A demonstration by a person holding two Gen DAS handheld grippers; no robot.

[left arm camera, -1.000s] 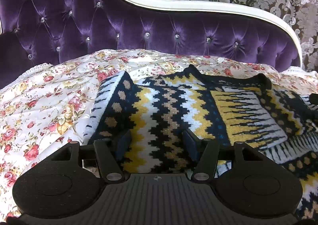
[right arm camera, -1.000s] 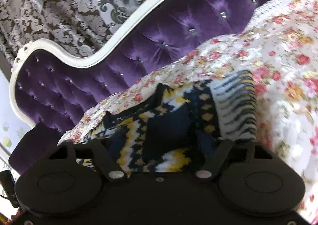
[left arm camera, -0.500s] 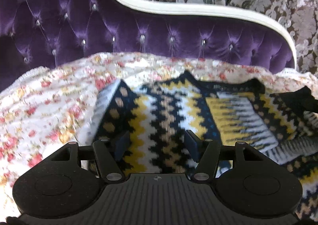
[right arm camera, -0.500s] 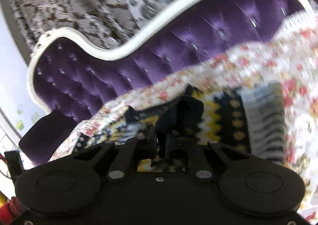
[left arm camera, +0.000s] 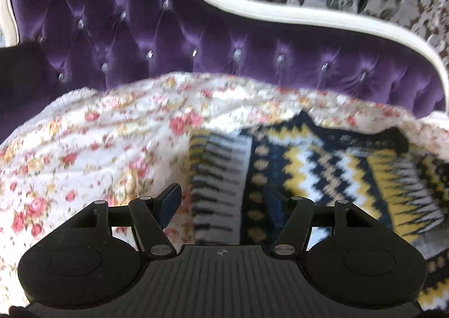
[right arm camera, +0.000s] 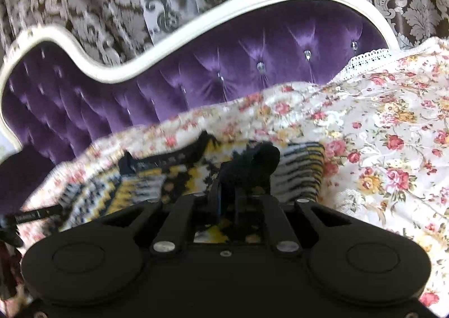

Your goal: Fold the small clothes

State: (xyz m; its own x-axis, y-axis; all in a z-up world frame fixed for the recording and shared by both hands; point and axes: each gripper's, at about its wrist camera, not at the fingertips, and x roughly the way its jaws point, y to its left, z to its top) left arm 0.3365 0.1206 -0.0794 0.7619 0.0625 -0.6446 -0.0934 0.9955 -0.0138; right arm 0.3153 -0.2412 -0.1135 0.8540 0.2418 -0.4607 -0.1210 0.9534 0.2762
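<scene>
Right wrist view, right tool [right arm camera: 228, 201] pinching patterned sweater [right arm camera: 157, 177] dark edge, collar label unreadable, left tool [left arm camera: 221, 200] wide.

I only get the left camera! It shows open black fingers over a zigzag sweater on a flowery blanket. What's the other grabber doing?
Observer: The right gripper is shut on a dark fold of the sweater, bunched up between its fingers.
Operator: Is the blanket plain on that side?
Observer: No, the flowery blanket has a white lace edge there, lying against the purple headboard.
Operator: Anything else near the sweater?
Observer: Yes, a thin black rod with tiny lettering pokes in at the left edge of the right view.
</scene>
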